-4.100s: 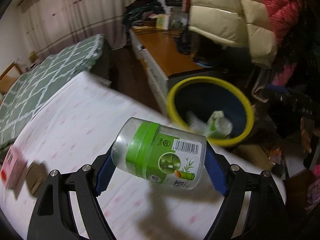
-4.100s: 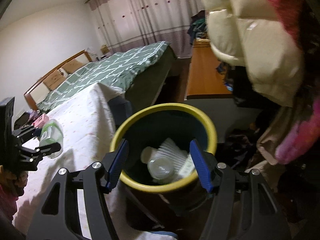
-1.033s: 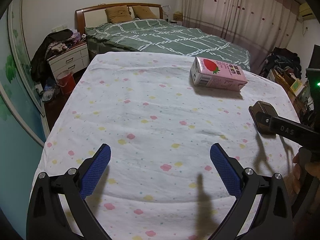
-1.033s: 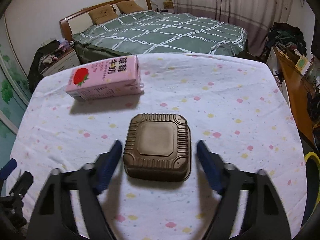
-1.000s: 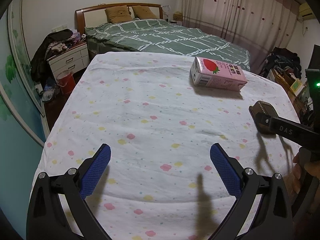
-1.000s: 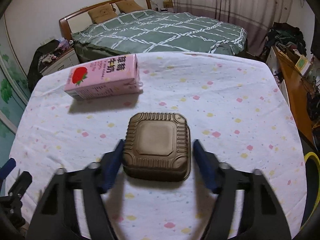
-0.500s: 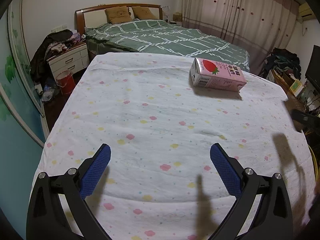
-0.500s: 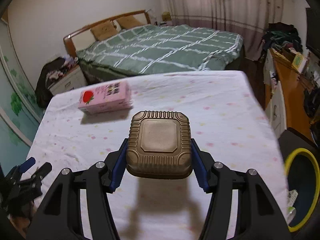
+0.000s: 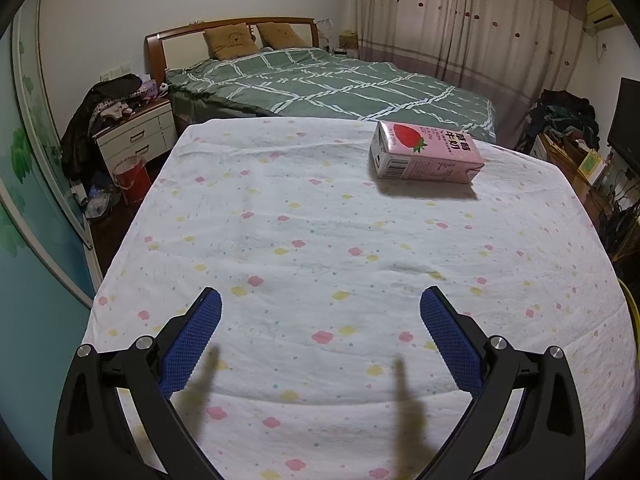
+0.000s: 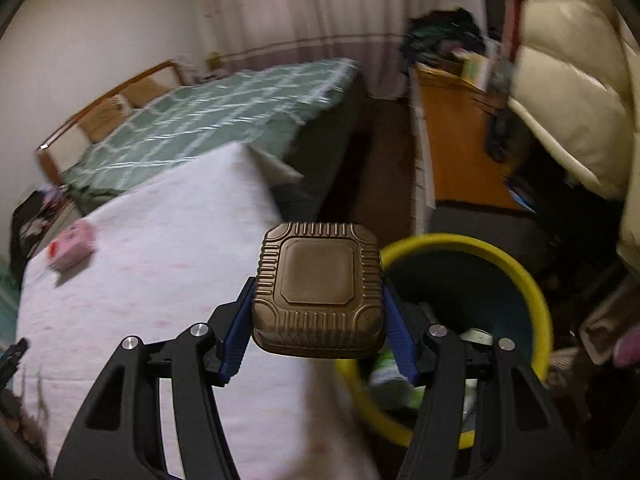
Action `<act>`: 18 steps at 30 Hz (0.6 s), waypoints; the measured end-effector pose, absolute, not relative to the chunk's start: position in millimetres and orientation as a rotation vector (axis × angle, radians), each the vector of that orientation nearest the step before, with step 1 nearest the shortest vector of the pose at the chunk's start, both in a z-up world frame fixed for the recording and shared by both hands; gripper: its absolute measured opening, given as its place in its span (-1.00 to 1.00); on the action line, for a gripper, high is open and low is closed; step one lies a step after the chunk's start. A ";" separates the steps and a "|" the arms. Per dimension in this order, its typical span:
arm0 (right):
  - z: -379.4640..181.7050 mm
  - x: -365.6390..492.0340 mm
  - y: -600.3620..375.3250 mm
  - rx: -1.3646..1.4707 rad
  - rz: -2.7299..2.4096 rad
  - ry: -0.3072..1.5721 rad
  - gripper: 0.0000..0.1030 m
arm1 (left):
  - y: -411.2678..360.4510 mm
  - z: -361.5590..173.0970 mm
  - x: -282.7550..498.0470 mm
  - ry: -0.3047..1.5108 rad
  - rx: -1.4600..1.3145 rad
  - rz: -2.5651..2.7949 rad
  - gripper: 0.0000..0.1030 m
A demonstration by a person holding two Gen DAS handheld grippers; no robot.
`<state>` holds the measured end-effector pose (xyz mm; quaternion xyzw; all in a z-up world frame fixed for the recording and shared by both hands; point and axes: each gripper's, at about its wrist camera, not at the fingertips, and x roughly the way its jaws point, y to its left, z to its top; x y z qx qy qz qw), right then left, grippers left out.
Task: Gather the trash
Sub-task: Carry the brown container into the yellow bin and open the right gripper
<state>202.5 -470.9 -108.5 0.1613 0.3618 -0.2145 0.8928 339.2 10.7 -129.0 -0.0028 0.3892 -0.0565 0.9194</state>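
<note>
- Ahead of me, a bed [image 9: 328, 84] under a green checked cover, wooden headboard [image 9: 232, 30] against the white wall.
- White nightstand [image 9: 138, 136] at its left.
- Drawn curtains [image 9: 460, 28] at right.
- Dark floor.

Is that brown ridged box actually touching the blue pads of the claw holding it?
Touching. The right wrist view shows the brown ridged box lifted clear of the table, both blue pads pressed against its sides.

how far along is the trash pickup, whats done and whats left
Done: some trash already lies in the yellow-rimmed bin. In hand: the right gripper is clamped on the brown ribbed container, beside the bin's rim. Left: the pink milk carton lies on the tablecloth; the left gripper is open, empty.
</note>
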 end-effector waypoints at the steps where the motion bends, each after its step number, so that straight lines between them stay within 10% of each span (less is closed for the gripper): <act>1: -114.2 198.6 -481.4 0.344 -0.473 0.761 0.10 | 10.3 -128.9 339.0 0.799 -0.003 -0.117 0.90; 18: -159.2 181.8 -533.0 0.452 -0.612 0.819 0.28 | 3.6 -126.2 334.2 0.780 0.027 -0.139 0.90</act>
